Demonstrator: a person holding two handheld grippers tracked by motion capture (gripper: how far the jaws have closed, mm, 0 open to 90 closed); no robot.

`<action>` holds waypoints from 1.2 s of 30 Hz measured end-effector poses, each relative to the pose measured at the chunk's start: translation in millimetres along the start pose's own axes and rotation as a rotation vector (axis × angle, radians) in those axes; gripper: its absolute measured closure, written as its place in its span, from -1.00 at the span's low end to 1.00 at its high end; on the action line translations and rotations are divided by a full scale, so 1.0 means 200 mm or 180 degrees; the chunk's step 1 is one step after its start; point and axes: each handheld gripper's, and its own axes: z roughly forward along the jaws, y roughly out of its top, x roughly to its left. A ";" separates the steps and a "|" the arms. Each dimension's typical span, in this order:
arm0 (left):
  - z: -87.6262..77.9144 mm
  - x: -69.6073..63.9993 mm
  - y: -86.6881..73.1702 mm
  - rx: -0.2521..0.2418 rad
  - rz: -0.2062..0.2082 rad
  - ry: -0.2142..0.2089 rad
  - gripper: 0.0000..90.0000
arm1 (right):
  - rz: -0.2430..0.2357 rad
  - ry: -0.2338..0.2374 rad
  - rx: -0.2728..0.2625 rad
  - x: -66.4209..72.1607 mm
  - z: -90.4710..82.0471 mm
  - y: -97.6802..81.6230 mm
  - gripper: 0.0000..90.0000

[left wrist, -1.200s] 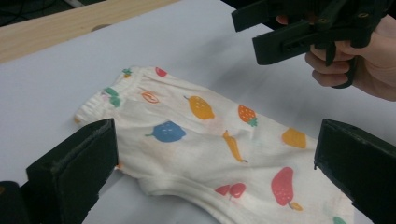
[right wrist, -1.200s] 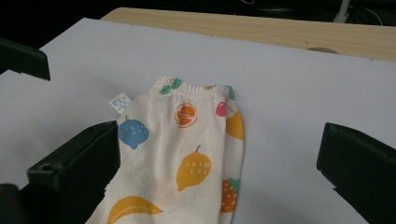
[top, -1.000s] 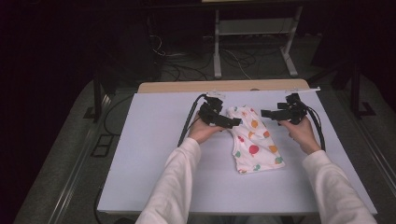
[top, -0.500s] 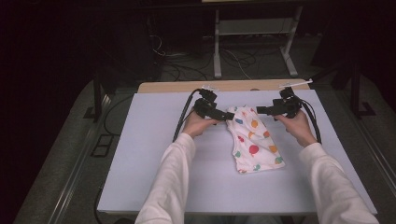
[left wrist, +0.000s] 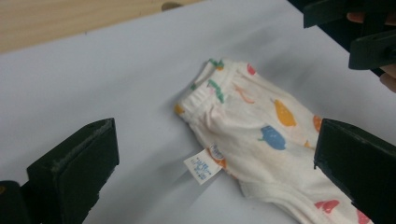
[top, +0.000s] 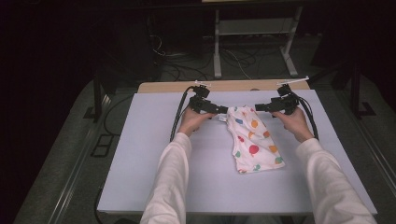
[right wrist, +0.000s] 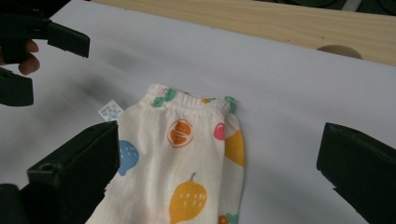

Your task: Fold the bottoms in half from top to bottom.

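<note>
Both claws have moved up the desk since a second ago, away from the person, now at the far end of the folded cloth. Left claw [top: 223, 110] sits just beside the cloth's [top: 254, 139] waistband corner, jaws wide apart, holding nothing. Right claw [top: 259, 107] is on the opposite side of the waistband, jaws also spread, empty. Cloth lies flat on the pale desk [top: 140, 158], white with fruit print, small label [left wrist: 202, 164] sticking out at its edge near the left claw.
</note>
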 end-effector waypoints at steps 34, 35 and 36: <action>0.23 0.03 -0.07 0.0166 -0.0243 -0.0133 -0.27 | 0.0281 -0.0030 0.0363 -0.08 0.19 -0.05 -0.50; 0.23 0.02 -0.07 0.0159 -0.0246 -0.0136 -0.27 | 0.0281 -0.0030 0.0363 -0.08 0.19 -0.05 -0.50; 0.23 0.03 -0.07 0.0153 -0.0263 -0.0136 -0.23 | 0.0262 -0.0039 0.0374 -0.08 0.20 -0.05 -0.45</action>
